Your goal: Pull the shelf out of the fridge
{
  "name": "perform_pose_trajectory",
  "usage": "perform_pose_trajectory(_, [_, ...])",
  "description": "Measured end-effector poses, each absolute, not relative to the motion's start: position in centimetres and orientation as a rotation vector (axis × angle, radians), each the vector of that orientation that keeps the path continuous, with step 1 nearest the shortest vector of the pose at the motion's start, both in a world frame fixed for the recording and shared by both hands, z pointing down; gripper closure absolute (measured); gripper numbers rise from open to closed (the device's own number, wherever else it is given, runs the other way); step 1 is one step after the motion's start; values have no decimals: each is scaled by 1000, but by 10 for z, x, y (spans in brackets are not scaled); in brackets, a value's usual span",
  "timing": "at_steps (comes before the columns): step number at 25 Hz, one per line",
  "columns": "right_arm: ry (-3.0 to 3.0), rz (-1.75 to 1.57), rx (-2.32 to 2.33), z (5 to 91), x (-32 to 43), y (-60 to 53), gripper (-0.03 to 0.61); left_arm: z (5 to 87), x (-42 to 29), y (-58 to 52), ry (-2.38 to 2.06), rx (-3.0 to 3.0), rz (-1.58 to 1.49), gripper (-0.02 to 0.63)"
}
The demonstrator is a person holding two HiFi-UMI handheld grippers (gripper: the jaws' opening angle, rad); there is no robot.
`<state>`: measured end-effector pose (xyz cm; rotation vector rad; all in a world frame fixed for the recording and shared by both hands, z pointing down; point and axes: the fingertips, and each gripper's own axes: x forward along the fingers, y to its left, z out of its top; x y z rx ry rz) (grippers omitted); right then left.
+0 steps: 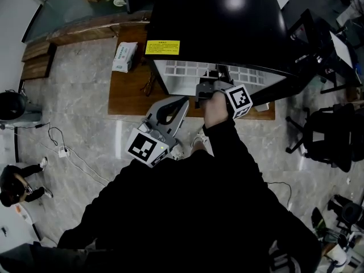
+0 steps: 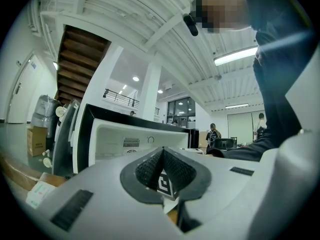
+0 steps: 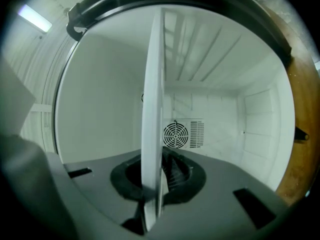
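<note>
A pale grey marbled floor [image 1: 79,135] spreads through the room, carrying a low wooden surface [image 1: 128,95] and, further left, a wooden step [image 1: 37,58]. A white power strip [image 1: 62,151] and its cable [image 1: 55,132] lie on the tiles, and a black office chair [image 1: 327,135] stands at the right. In the left gripper view, a wooden staircase [image 2: 77,54] climbs beside a white column [image 2: 150,91] under a ribbed white ceiling [image 2: 125,9] with a lit tube light [image 2: 235,55].

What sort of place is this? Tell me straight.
Likely an open office or lab hall: a small fridge on a low wooden platform, office chairs on a stone floor, strip lights overhead.
</note>
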<state>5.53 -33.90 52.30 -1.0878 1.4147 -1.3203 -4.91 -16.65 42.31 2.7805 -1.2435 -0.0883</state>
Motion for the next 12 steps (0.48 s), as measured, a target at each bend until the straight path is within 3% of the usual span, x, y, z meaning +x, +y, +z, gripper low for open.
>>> perform_pose_trajectory(12, [1419, -1323, -1087, 523, 58, -272, 546, 416, -48, -131, -1171, 2820, -118, 607])
